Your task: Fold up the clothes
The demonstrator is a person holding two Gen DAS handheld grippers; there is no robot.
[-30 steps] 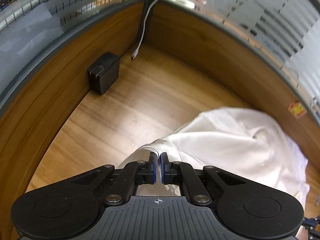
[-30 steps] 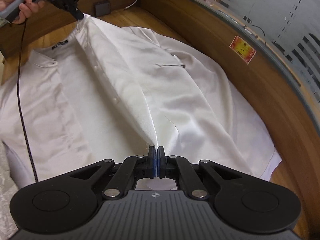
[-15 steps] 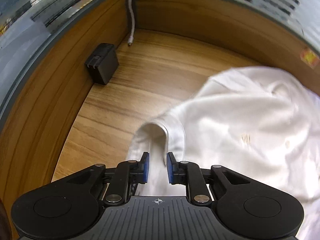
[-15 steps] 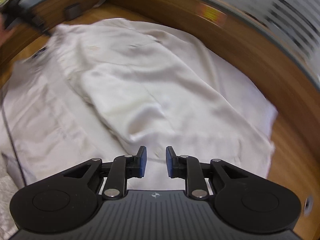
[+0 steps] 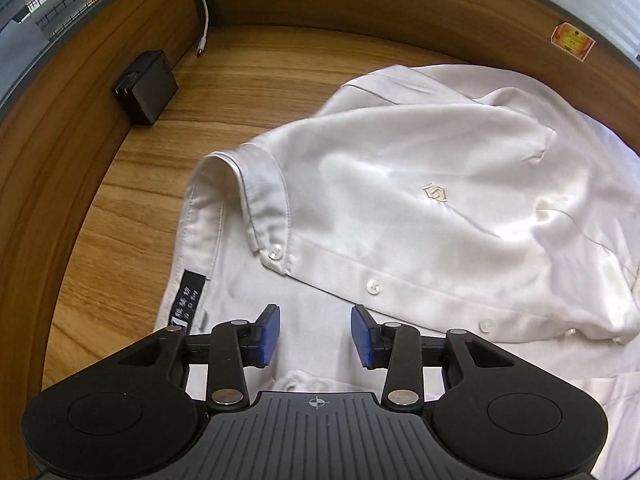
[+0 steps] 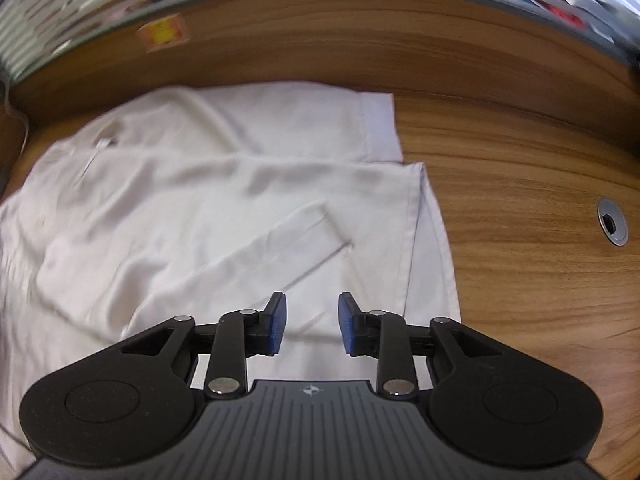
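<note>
The left gripper (image 5: 315, 334) hangs just above the white shirt (image 5: 420, 200), and its blue jaws stand wide apart with nothing between them. Right past the jaws is the inside of the shirt's back, near the neck. A black label (image 5: 188, 298) is sewn there, a little to the left. Next comes the front flap with its row of small white buttons (image 5: 373, 287). The collar (image 5: 256, 196) stands up and curls over, and its tip is buttoned down. Farther on, a small gold logo (image 5: 435, 193) sits on the chest. The shirt lies open on the wooden desk (image 5: 132, 208). Beyond it, a black charger block (image 5: 146, 86) sits by the desk's side wall, and a white cable (image 5: 203, 12) hangs down in the far corner.

The right gripper (image 6: 311, 322) is over the bottom part of the shirt (image 6: 224, 208). Its jaws are wide too and hold nothing. The cloth here is a bit blurry. A folded flap lies just ahead of the jaws, and the hem ends near the bare desk (image 6: 520, 216) on the right. A round metal hole (image 6: 612, 227) is set in the desk there. A yellow sticker (image 6: 162, 32) is on the far wooden wall.
</note>
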